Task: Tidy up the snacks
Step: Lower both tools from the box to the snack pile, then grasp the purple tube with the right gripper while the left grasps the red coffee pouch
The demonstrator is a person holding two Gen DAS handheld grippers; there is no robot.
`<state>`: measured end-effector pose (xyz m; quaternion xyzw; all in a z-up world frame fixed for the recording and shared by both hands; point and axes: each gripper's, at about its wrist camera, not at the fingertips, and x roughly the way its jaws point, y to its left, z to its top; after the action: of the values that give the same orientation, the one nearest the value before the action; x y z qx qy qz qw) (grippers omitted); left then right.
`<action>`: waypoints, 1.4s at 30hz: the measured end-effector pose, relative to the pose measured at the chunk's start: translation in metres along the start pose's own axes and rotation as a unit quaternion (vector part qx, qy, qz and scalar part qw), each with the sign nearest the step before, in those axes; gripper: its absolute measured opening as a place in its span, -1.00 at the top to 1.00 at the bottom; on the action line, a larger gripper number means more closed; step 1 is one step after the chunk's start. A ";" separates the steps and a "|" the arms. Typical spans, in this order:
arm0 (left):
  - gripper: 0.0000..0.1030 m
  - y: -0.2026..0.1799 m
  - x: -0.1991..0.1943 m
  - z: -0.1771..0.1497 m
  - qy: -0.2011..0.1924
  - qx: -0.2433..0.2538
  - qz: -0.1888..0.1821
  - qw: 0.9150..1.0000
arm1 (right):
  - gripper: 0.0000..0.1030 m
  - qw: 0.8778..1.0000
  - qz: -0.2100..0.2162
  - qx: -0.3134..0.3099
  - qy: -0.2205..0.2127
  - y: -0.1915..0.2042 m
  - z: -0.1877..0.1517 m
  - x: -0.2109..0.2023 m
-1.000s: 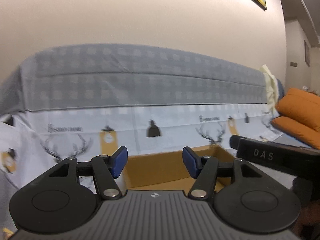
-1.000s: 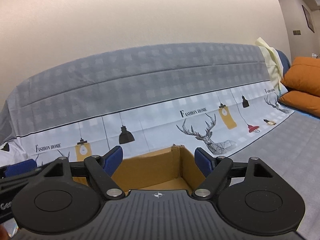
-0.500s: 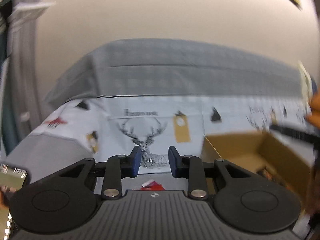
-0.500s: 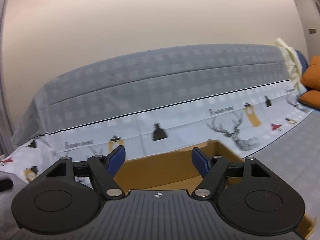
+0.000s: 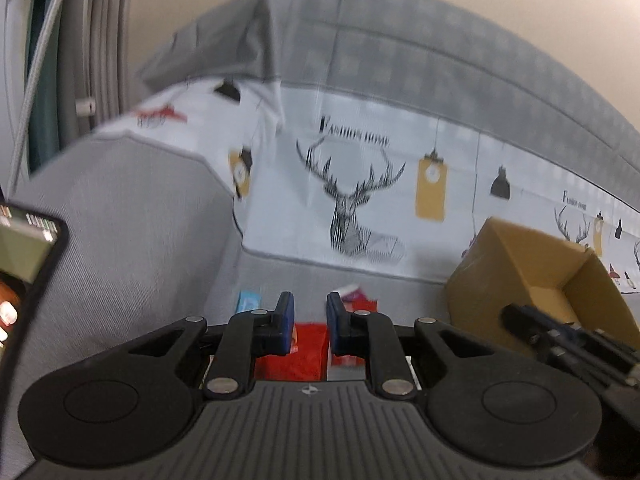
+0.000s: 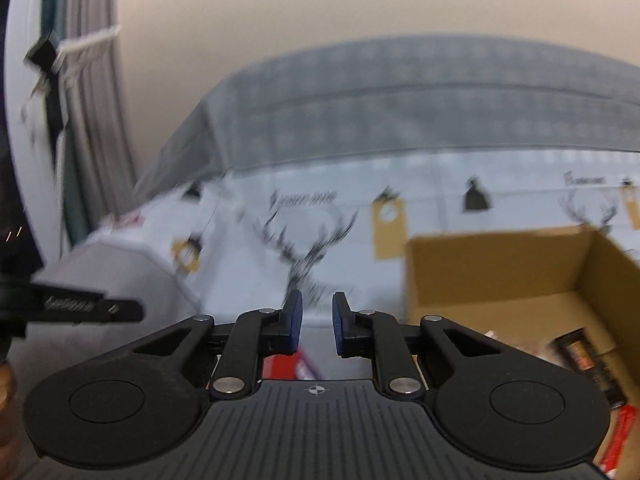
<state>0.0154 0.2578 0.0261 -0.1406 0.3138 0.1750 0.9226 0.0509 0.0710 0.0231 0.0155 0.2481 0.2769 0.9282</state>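
Note:
In the left wrist view my left gripper [image 5: 310, 324] hangs over a red snack packet [image 5: 294, 354] on the grey seat. Its jaws are closing to a narrow gap, and nothing is pinched between the blue pads [image 5: 286, 320]. A light blue packet [image 5: 248, 302] and a pink-red packet [image 5: 356, 296] lie just beyond. The open cardboard box [image 5: 516, 264] stands to the right, with my right gripper's fingers [image 5: 560, 338] in front of it. In the right wrist view my right gripper [image 6: 317, 324] is shut and empty. The box [image 6: 496, 276] at its right holds a dark packet [image 6: 580, 356].
A deer-print white and grey cover [image 5: 360, 200] drapes the sofa back behind the snacks. At the far left a hand holds a phone [image 5: 24, 248]. Grey curtains [image 5: 104, 40] hang at the left. The left gripper tool [image 6: 80, 306] crosses the right wrist view's left edge.
Both grippers swung left and tilted down, from above the box to the seat beside it. Both sets of jaws went from wide apart to nearly together. The loose packets came into view.

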 end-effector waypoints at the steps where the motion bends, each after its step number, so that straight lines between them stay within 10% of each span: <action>1: 0.64 0.004 0.006 -0.003 0.009 -0.009 -0.002 1.000 | 0.65 1.000 -0.001 -0.004 0.012 0.003 -0.004 0.005; 10: 0.62 0.020 0.054 -0.012 0.070 -0.044 0.002 0.997 | 0.59 0.994 -0.025 -0.009 0.109 0.019 -0.034 0.054; 13: 0.60 0.013 0.067 -0.014 0.087 -0.018 0.006 0.996 | 0.25 0.992 -0.035 -0.015 0.118 0.019 -0.040 0.071; 16: 0.18 0.008 0.075 -0.014 0.090 -0.002 0.011 0.996 | 0.18 0.990 -0.053 -0.021 0.127 0.017 -0.043 0.092; 22: 0.10 0.008 0.093 -0.016 0.110 -0.011 0.015 0.994 | 0.03 0.984 -0.076 -0.056 0.151 0.019 -0.054 0.130; 28: -0.46 0.003 0.112 -0.020 0.133 0.008 0.038 0.990 | -0.11 0.978 -0.069 -0.050 0.193 0.015 -0.064 0.149; 42: -0.65 -0.001 0.129 -0.032 0.182 0.012 0.047 0.982 | 0.54 0.987 -0.054 -0.045 0.143 0.019 -0.057 0.117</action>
<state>0.0940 0.2755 -0.0796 -0.1442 0.4848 0.1864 0.8423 0.0993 0.1423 -0.0767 -0.0799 0.3663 0.2366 0.8964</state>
